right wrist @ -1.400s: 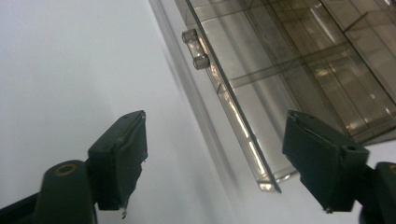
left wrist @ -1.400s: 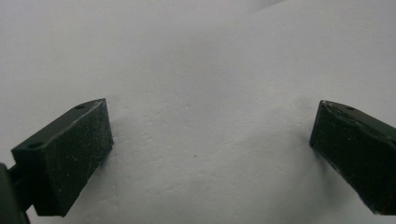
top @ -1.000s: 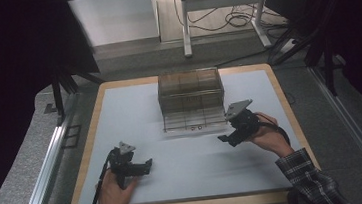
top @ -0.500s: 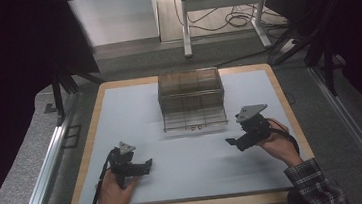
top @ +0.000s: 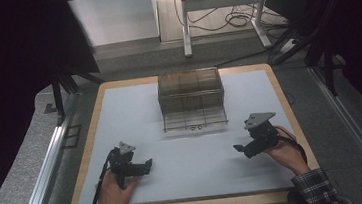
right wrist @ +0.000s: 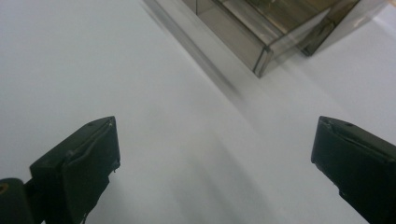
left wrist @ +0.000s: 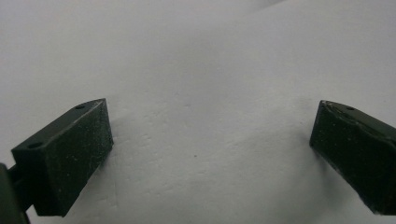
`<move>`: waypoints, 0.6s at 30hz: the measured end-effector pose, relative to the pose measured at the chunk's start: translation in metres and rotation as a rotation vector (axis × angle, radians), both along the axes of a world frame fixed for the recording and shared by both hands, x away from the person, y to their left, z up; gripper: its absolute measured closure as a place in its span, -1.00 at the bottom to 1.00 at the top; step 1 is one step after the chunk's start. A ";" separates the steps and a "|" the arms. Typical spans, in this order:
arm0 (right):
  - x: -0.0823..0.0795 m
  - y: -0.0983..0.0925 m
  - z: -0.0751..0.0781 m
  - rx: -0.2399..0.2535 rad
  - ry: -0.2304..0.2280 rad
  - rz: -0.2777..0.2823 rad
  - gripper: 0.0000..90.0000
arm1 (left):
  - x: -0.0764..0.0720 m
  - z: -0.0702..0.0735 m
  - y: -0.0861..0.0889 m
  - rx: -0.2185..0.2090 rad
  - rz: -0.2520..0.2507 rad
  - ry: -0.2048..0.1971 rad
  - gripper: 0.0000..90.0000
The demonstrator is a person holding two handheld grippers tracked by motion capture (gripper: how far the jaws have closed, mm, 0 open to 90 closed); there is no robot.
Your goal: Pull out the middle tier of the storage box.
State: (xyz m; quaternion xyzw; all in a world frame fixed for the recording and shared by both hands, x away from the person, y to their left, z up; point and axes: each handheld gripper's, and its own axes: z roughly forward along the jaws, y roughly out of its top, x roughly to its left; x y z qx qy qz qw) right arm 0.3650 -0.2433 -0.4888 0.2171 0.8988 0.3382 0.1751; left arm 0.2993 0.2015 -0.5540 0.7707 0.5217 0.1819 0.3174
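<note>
A smoky transparent box (top: 191, 98) with inner dividers stands on the white mat at the middle back; one corner of the box (right wrist: 261, 35) appears at the top of the right gripper view. My right gripper (top: 240, 149) hovers low at the right front of the mat, a hand's width from the box, jaws wide apart with nothing between them; they have just been opening. My left gripper (top: 148, 164) rests at the left front, open and empty, its black pads (left wrist: 70, 158) framing bare mat.
The white mat (top: 194, 151) lies on a wooden-edged table (top: 87, 161). Metal rails run along both sides. A desk frame (top: 220, 8) with cables stands on the floor behind the table.
The right hand has drawn back from the box's front right corner toward the near right of the mat and sunk a little. The left hand has stayed put.
</note>
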 end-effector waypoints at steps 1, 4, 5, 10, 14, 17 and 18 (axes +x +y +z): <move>0.000 -0.002 -0.002 0.002 0.003 -0.006 -0.98 | 0.000 0.000 0.000 0.000 0.000 0.000 -1.00; -0.001 -0.007 -0.006 0.000 0.013 -0.020 -0.99 | 0.000 0.000 0.000 0.000 0.000 0.000 -1.00; -0.001 -0.008 -0.008 -0.002 0.018 -0.024 -0.99 | 0.000 0.000 0.000 0.000 0.000 0.000 -1.00; -0.003 -0.014 -0.015 -0.010 0.036 -0.034 -0.99 | 0.000 0.000 0.000 -0.004 0.003 -0.002 -1.00; -0.004 -0.020 -0.023 -0.005 0.062 -0.043 -0.99 | 0.000 0.000 0.000 -0.005 0.003 -0.003 -1.00; -0.005 -0.022 -0.027 -0.002 0.080 -0.049 -1.00 | 0.000 0.000 0.000 -0.005 0.003 -0.003 -1.00; -0.004 -0.022 -0.028 0.000 0.085 -0.047 -1.00 | 0.000 0.000 0.000 -0.004 0.002 -0.003 -1.00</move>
